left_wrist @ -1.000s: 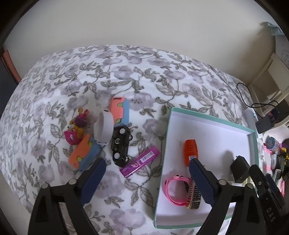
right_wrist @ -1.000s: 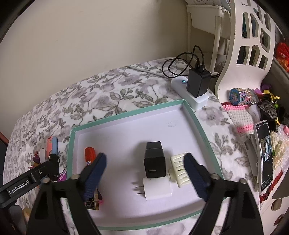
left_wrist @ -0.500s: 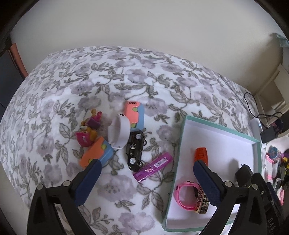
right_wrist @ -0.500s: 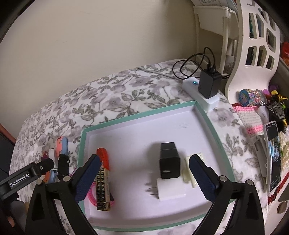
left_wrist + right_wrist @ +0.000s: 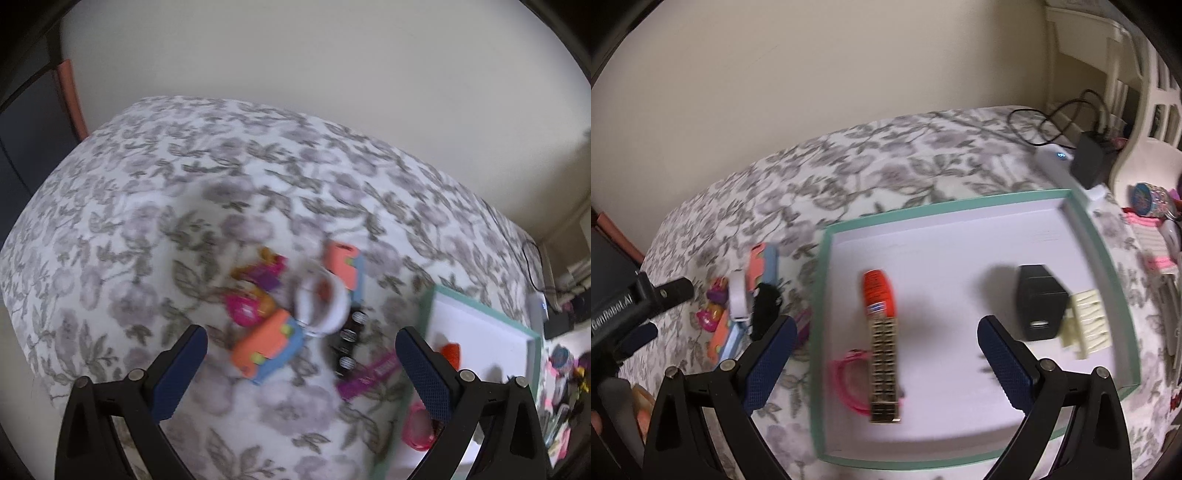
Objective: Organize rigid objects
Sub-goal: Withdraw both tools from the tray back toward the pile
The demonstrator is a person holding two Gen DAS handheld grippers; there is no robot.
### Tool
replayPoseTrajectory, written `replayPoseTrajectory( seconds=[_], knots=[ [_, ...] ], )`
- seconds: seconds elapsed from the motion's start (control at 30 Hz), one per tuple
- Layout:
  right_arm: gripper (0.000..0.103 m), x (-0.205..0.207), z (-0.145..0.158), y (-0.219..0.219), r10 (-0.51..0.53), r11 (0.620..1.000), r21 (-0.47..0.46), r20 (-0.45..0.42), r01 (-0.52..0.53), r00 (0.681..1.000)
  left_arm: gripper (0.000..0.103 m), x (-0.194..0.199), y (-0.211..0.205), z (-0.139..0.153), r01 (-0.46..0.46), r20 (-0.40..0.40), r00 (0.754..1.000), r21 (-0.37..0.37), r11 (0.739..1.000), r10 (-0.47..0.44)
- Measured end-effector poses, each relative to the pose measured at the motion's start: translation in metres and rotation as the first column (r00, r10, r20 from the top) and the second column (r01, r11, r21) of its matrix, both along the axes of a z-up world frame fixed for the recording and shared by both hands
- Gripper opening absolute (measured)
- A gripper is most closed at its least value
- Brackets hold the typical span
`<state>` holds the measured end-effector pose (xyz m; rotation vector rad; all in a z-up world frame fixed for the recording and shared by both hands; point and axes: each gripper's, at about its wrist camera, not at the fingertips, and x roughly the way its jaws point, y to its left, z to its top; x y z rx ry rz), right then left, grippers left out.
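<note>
Left tongs spread wide and empty above a blurred cluster on the flowered bed: white ring, orange-and-blue toy, pink toy, black toy car, purple bar; right tongs likewise apart, gripping nothing, over the green-rimmed box; inside, orange tube, gold bar, pink watch, black charger, cream clip.

tray: teal rim, lying flat on bedspread; holding orange tube, gold bar, black charger
loose toys: lying clustered left of tray
</note>
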<state>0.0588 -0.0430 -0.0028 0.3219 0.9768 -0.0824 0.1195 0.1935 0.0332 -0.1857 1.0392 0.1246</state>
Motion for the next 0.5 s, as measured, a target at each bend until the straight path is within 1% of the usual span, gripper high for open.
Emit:
replayPoseTrajectory(
  seconds=[0.2,0.3,0.4,0.5],
  knots=[
    [0.098,0.009,-0.007,0.028,0.051,0.999,0.018,-0.017,-0.050,0.999,0.103,0.001,0.044,0.000,-0.079,0.019,0.997,-0.007,0.997,0.079],
    [0.098,0.013,-0.011,0.039,0.062,0.998,0.022,-0.024,-0.062,0.998,0.103,0.001,0.061,-0.001,-0.102,0.027,0.994,-0.020,0.995,0.103],
    [0.098,0.017,-0.013,0.050,0.075,0.997,0.024,-0.029,-0.074,0.997,0.103,0.001,0.075,-0.003,-0.122,0.036,0.992,-0.013,0.992,0.122],
    [0.098,0.019,-0.015,0.061,0.095,0.995,0.018,-0.036,-0.094,0.995,0.103,0.003,0.086,-0.004,-0.132,0.043,0.990,-0.022,0.991,0.133]
  ],
)
